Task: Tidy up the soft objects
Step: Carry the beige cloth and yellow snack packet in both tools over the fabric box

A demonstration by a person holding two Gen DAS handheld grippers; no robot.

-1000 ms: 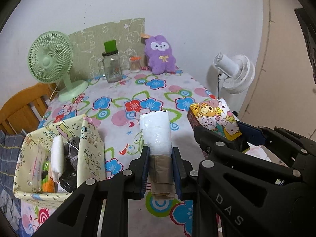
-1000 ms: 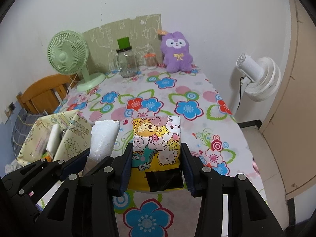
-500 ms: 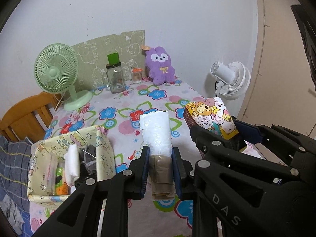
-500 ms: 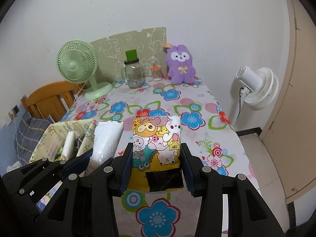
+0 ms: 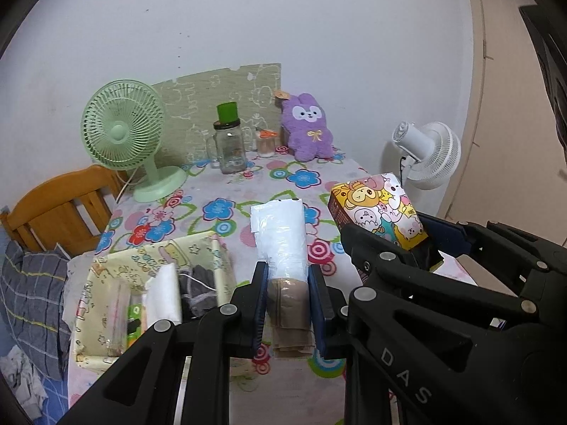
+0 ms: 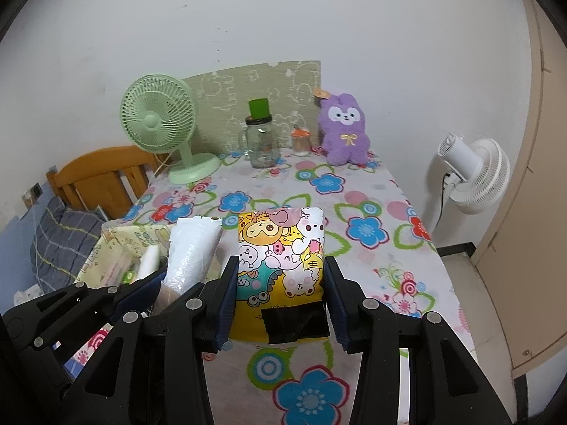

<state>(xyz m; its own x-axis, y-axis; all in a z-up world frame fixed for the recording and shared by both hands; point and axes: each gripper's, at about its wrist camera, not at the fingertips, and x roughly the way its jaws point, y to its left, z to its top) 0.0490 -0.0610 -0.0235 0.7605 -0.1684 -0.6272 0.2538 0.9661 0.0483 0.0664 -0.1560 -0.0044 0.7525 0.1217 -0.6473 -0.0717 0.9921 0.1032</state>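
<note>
**Two soft packs held above floral table**

A white plastic-wrapped roll w/ beige end (image 5: 280,244) is clamped between the jaws of the left gripper (image 5: 287,304). A yellow cartoon-print soft pack (image 6: 281,265) is gripped by the right gripper (image 6: 280,304), jaws closed on its sides. Both are held over the flower-patterned tablecloth (image 6: 365,230), just right of a pale yellow fabric storage box (image 5: 106,297) w/ items inside.

Soft, even indoor light is falling across the flower-patterned tablecloth (image 6: 372,191), casting only faint shadows. Both fisheye views are bending the beige door frame (image 6: 538,141) to the tablecloth's right into a curve, and black vignetting is filling the corners. Everything is staying sharp, without glare.
</note>
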